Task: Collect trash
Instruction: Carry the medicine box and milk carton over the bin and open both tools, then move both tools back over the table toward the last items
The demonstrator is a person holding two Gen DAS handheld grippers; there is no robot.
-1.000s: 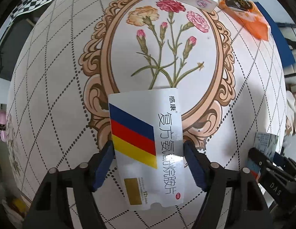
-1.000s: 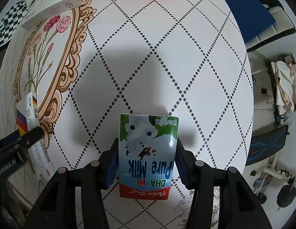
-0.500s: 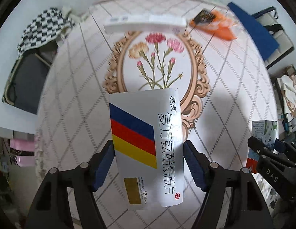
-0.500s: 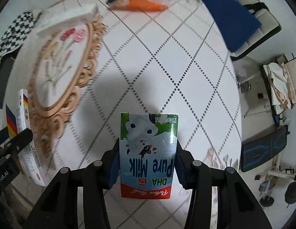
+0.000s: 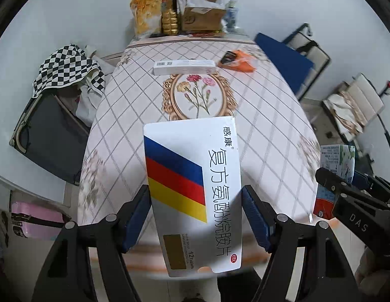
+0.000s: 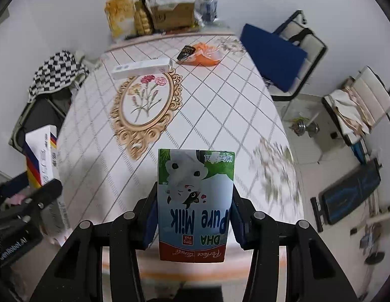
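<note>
Your left gripper (image 5: 196,216) is clamped on the medicine box (image 5: 195,196), its blue pads pressing the two long edges near the box's lower half, and the box rides above the near end of the table (image 5: 265,125). Thin card like this is likely light and probably empty, so squeeze only enough to keep it from sliding; harder and the walls will buckle. Your right gripper (image 6: 193,216) grips the milk carton (image 6: 195,201) the same way, across its narrow sides, also clear of the tabletop. The carton looks slightly pinched in at the waist, which suggests it is drained and soft, with a glossy skin that could slip. Farther out on the table lie a long white box (image 5: 184,66) and an orange wrapper (image 5: 239,61); take the box across its short width, the crinkly wrapper by a bunched fold.
</note>
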